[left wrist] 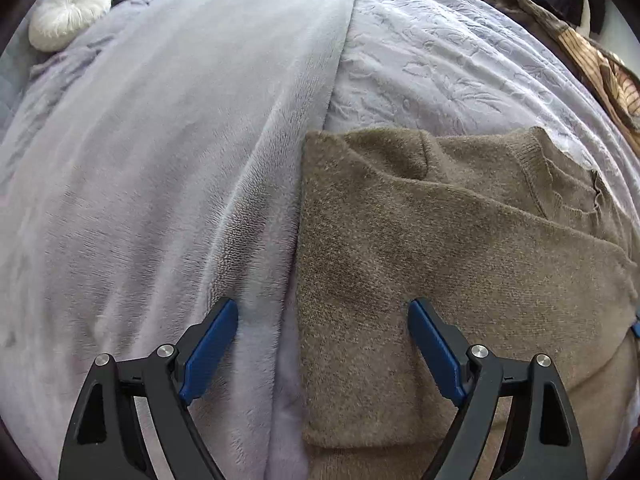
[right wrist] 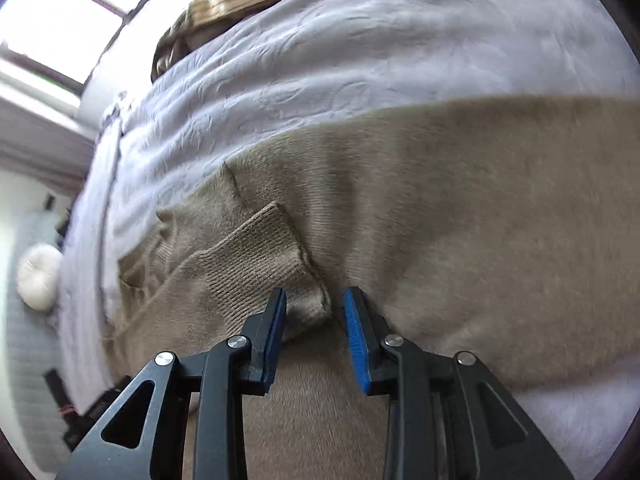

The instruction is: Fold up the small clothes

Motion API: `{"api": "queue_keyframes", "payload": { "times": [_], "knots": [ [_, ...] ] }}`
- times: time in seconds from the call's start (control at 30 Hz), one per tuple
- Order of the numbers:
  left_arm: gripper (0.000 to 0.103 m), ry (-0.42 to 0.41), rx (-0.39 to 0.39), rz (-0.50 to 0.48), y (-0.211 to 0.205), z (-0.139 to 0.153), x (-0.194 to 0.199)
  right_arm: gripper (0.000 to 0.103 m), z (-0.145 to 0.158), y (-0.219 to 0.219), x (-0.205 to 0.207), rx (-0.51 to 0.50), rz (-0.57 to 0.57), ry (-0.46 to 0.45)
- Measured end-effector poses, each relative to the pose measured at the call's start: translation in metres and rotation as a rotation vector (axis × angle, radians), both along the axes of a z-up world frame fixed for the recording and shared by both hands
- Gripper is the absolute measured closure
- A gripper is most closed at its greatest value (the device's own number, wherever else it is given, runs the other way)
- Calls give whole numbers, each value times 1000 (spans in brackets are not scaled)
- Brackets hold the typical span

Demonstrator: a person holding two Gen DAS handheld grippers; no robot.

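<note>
A tan knit sweater [left wrist: 440, 248] lies partly folded on a pale lilac bed cover [left wrist: 160, 160]. Its left edge runs straight and a sleeve lies folded across the body. My left gripper [left wrist: 322, 308] is open wide and empty, above the sweater's left edge. In the right wrist view the sweater [right wrist: 460, 208] fills the middle. My right gripper [right wrist: 316, 300] is partly open, with the ribbed sleeve cuff [right wrist: 256, 252] lying between its blue pads [right wrist: 354, 328]. The pads do not pinch the cuff.
A white round cushion [left wrist: 68, 14] sits at the far left of the bed, also in the right wrist view [right wrist: 38, 276]. Brown striped clothes [left wrist: 592, 60] are heaped at the bed's far right edge. A bright window [right wrist: 60, 12] is beyond the bed.
</note>
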State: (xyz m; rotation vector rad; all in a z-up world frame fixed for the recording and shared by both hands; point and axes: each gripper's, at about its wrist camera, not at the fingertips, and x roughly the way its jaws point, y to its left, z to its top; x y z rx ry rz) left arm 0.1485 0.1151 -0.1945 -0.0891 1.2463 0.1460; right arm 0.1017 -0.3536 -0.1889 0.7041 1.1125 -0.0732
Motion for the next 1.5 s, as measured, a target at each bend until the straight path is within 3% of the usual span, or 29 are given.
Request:
{"api": "queue_keyframes", "payload": {
  "times": [0.17, 0.23, 0.4, 0.6, 0.73, 0.83, 0.9, 1.13, 1.4, 1.5],
  "knots": [
    [15, -8, 50, -45, -18, 11, -6, 71, -9, -1, 13, 146, -7, -4],
    [15, 12, 96, -62, -22, 5, -7, 97, -9, 3, 14, 196, 22, -5],
    [15, 3, 127, -83, -13, -7, -14, 96, -5, 11, 5, 16, 77, 53],
    [15, 40, 184, -106, -19, 8, -22, 88, -2, 2, -12, 21, 52, 74],
    [15, 68, 170, -124, -36, 20, -33, 88, 2, -17, -41, 54, 7, 102],
    [15, 80, 135, -163, -65, 30, -45, 80, 5, -35, -70, 107, -44, 103],
    [15, 89, 114, -198, -90, 36, -52, 56, 9, -46, -87, 118, -80, 113],
    [15, 111, 29, -358, -195, 48, -68, 55, 18, -98, -133, 177, -236, 75],
    [15, 118, -27, -480, -291, 50, -74, 54, 22, -212, -180, 220, -586, -25],
    [15, 122, -37, -498, -306, 47, -72, 54, 17, -243, -189, 259, -721, -64]
  ]
}}
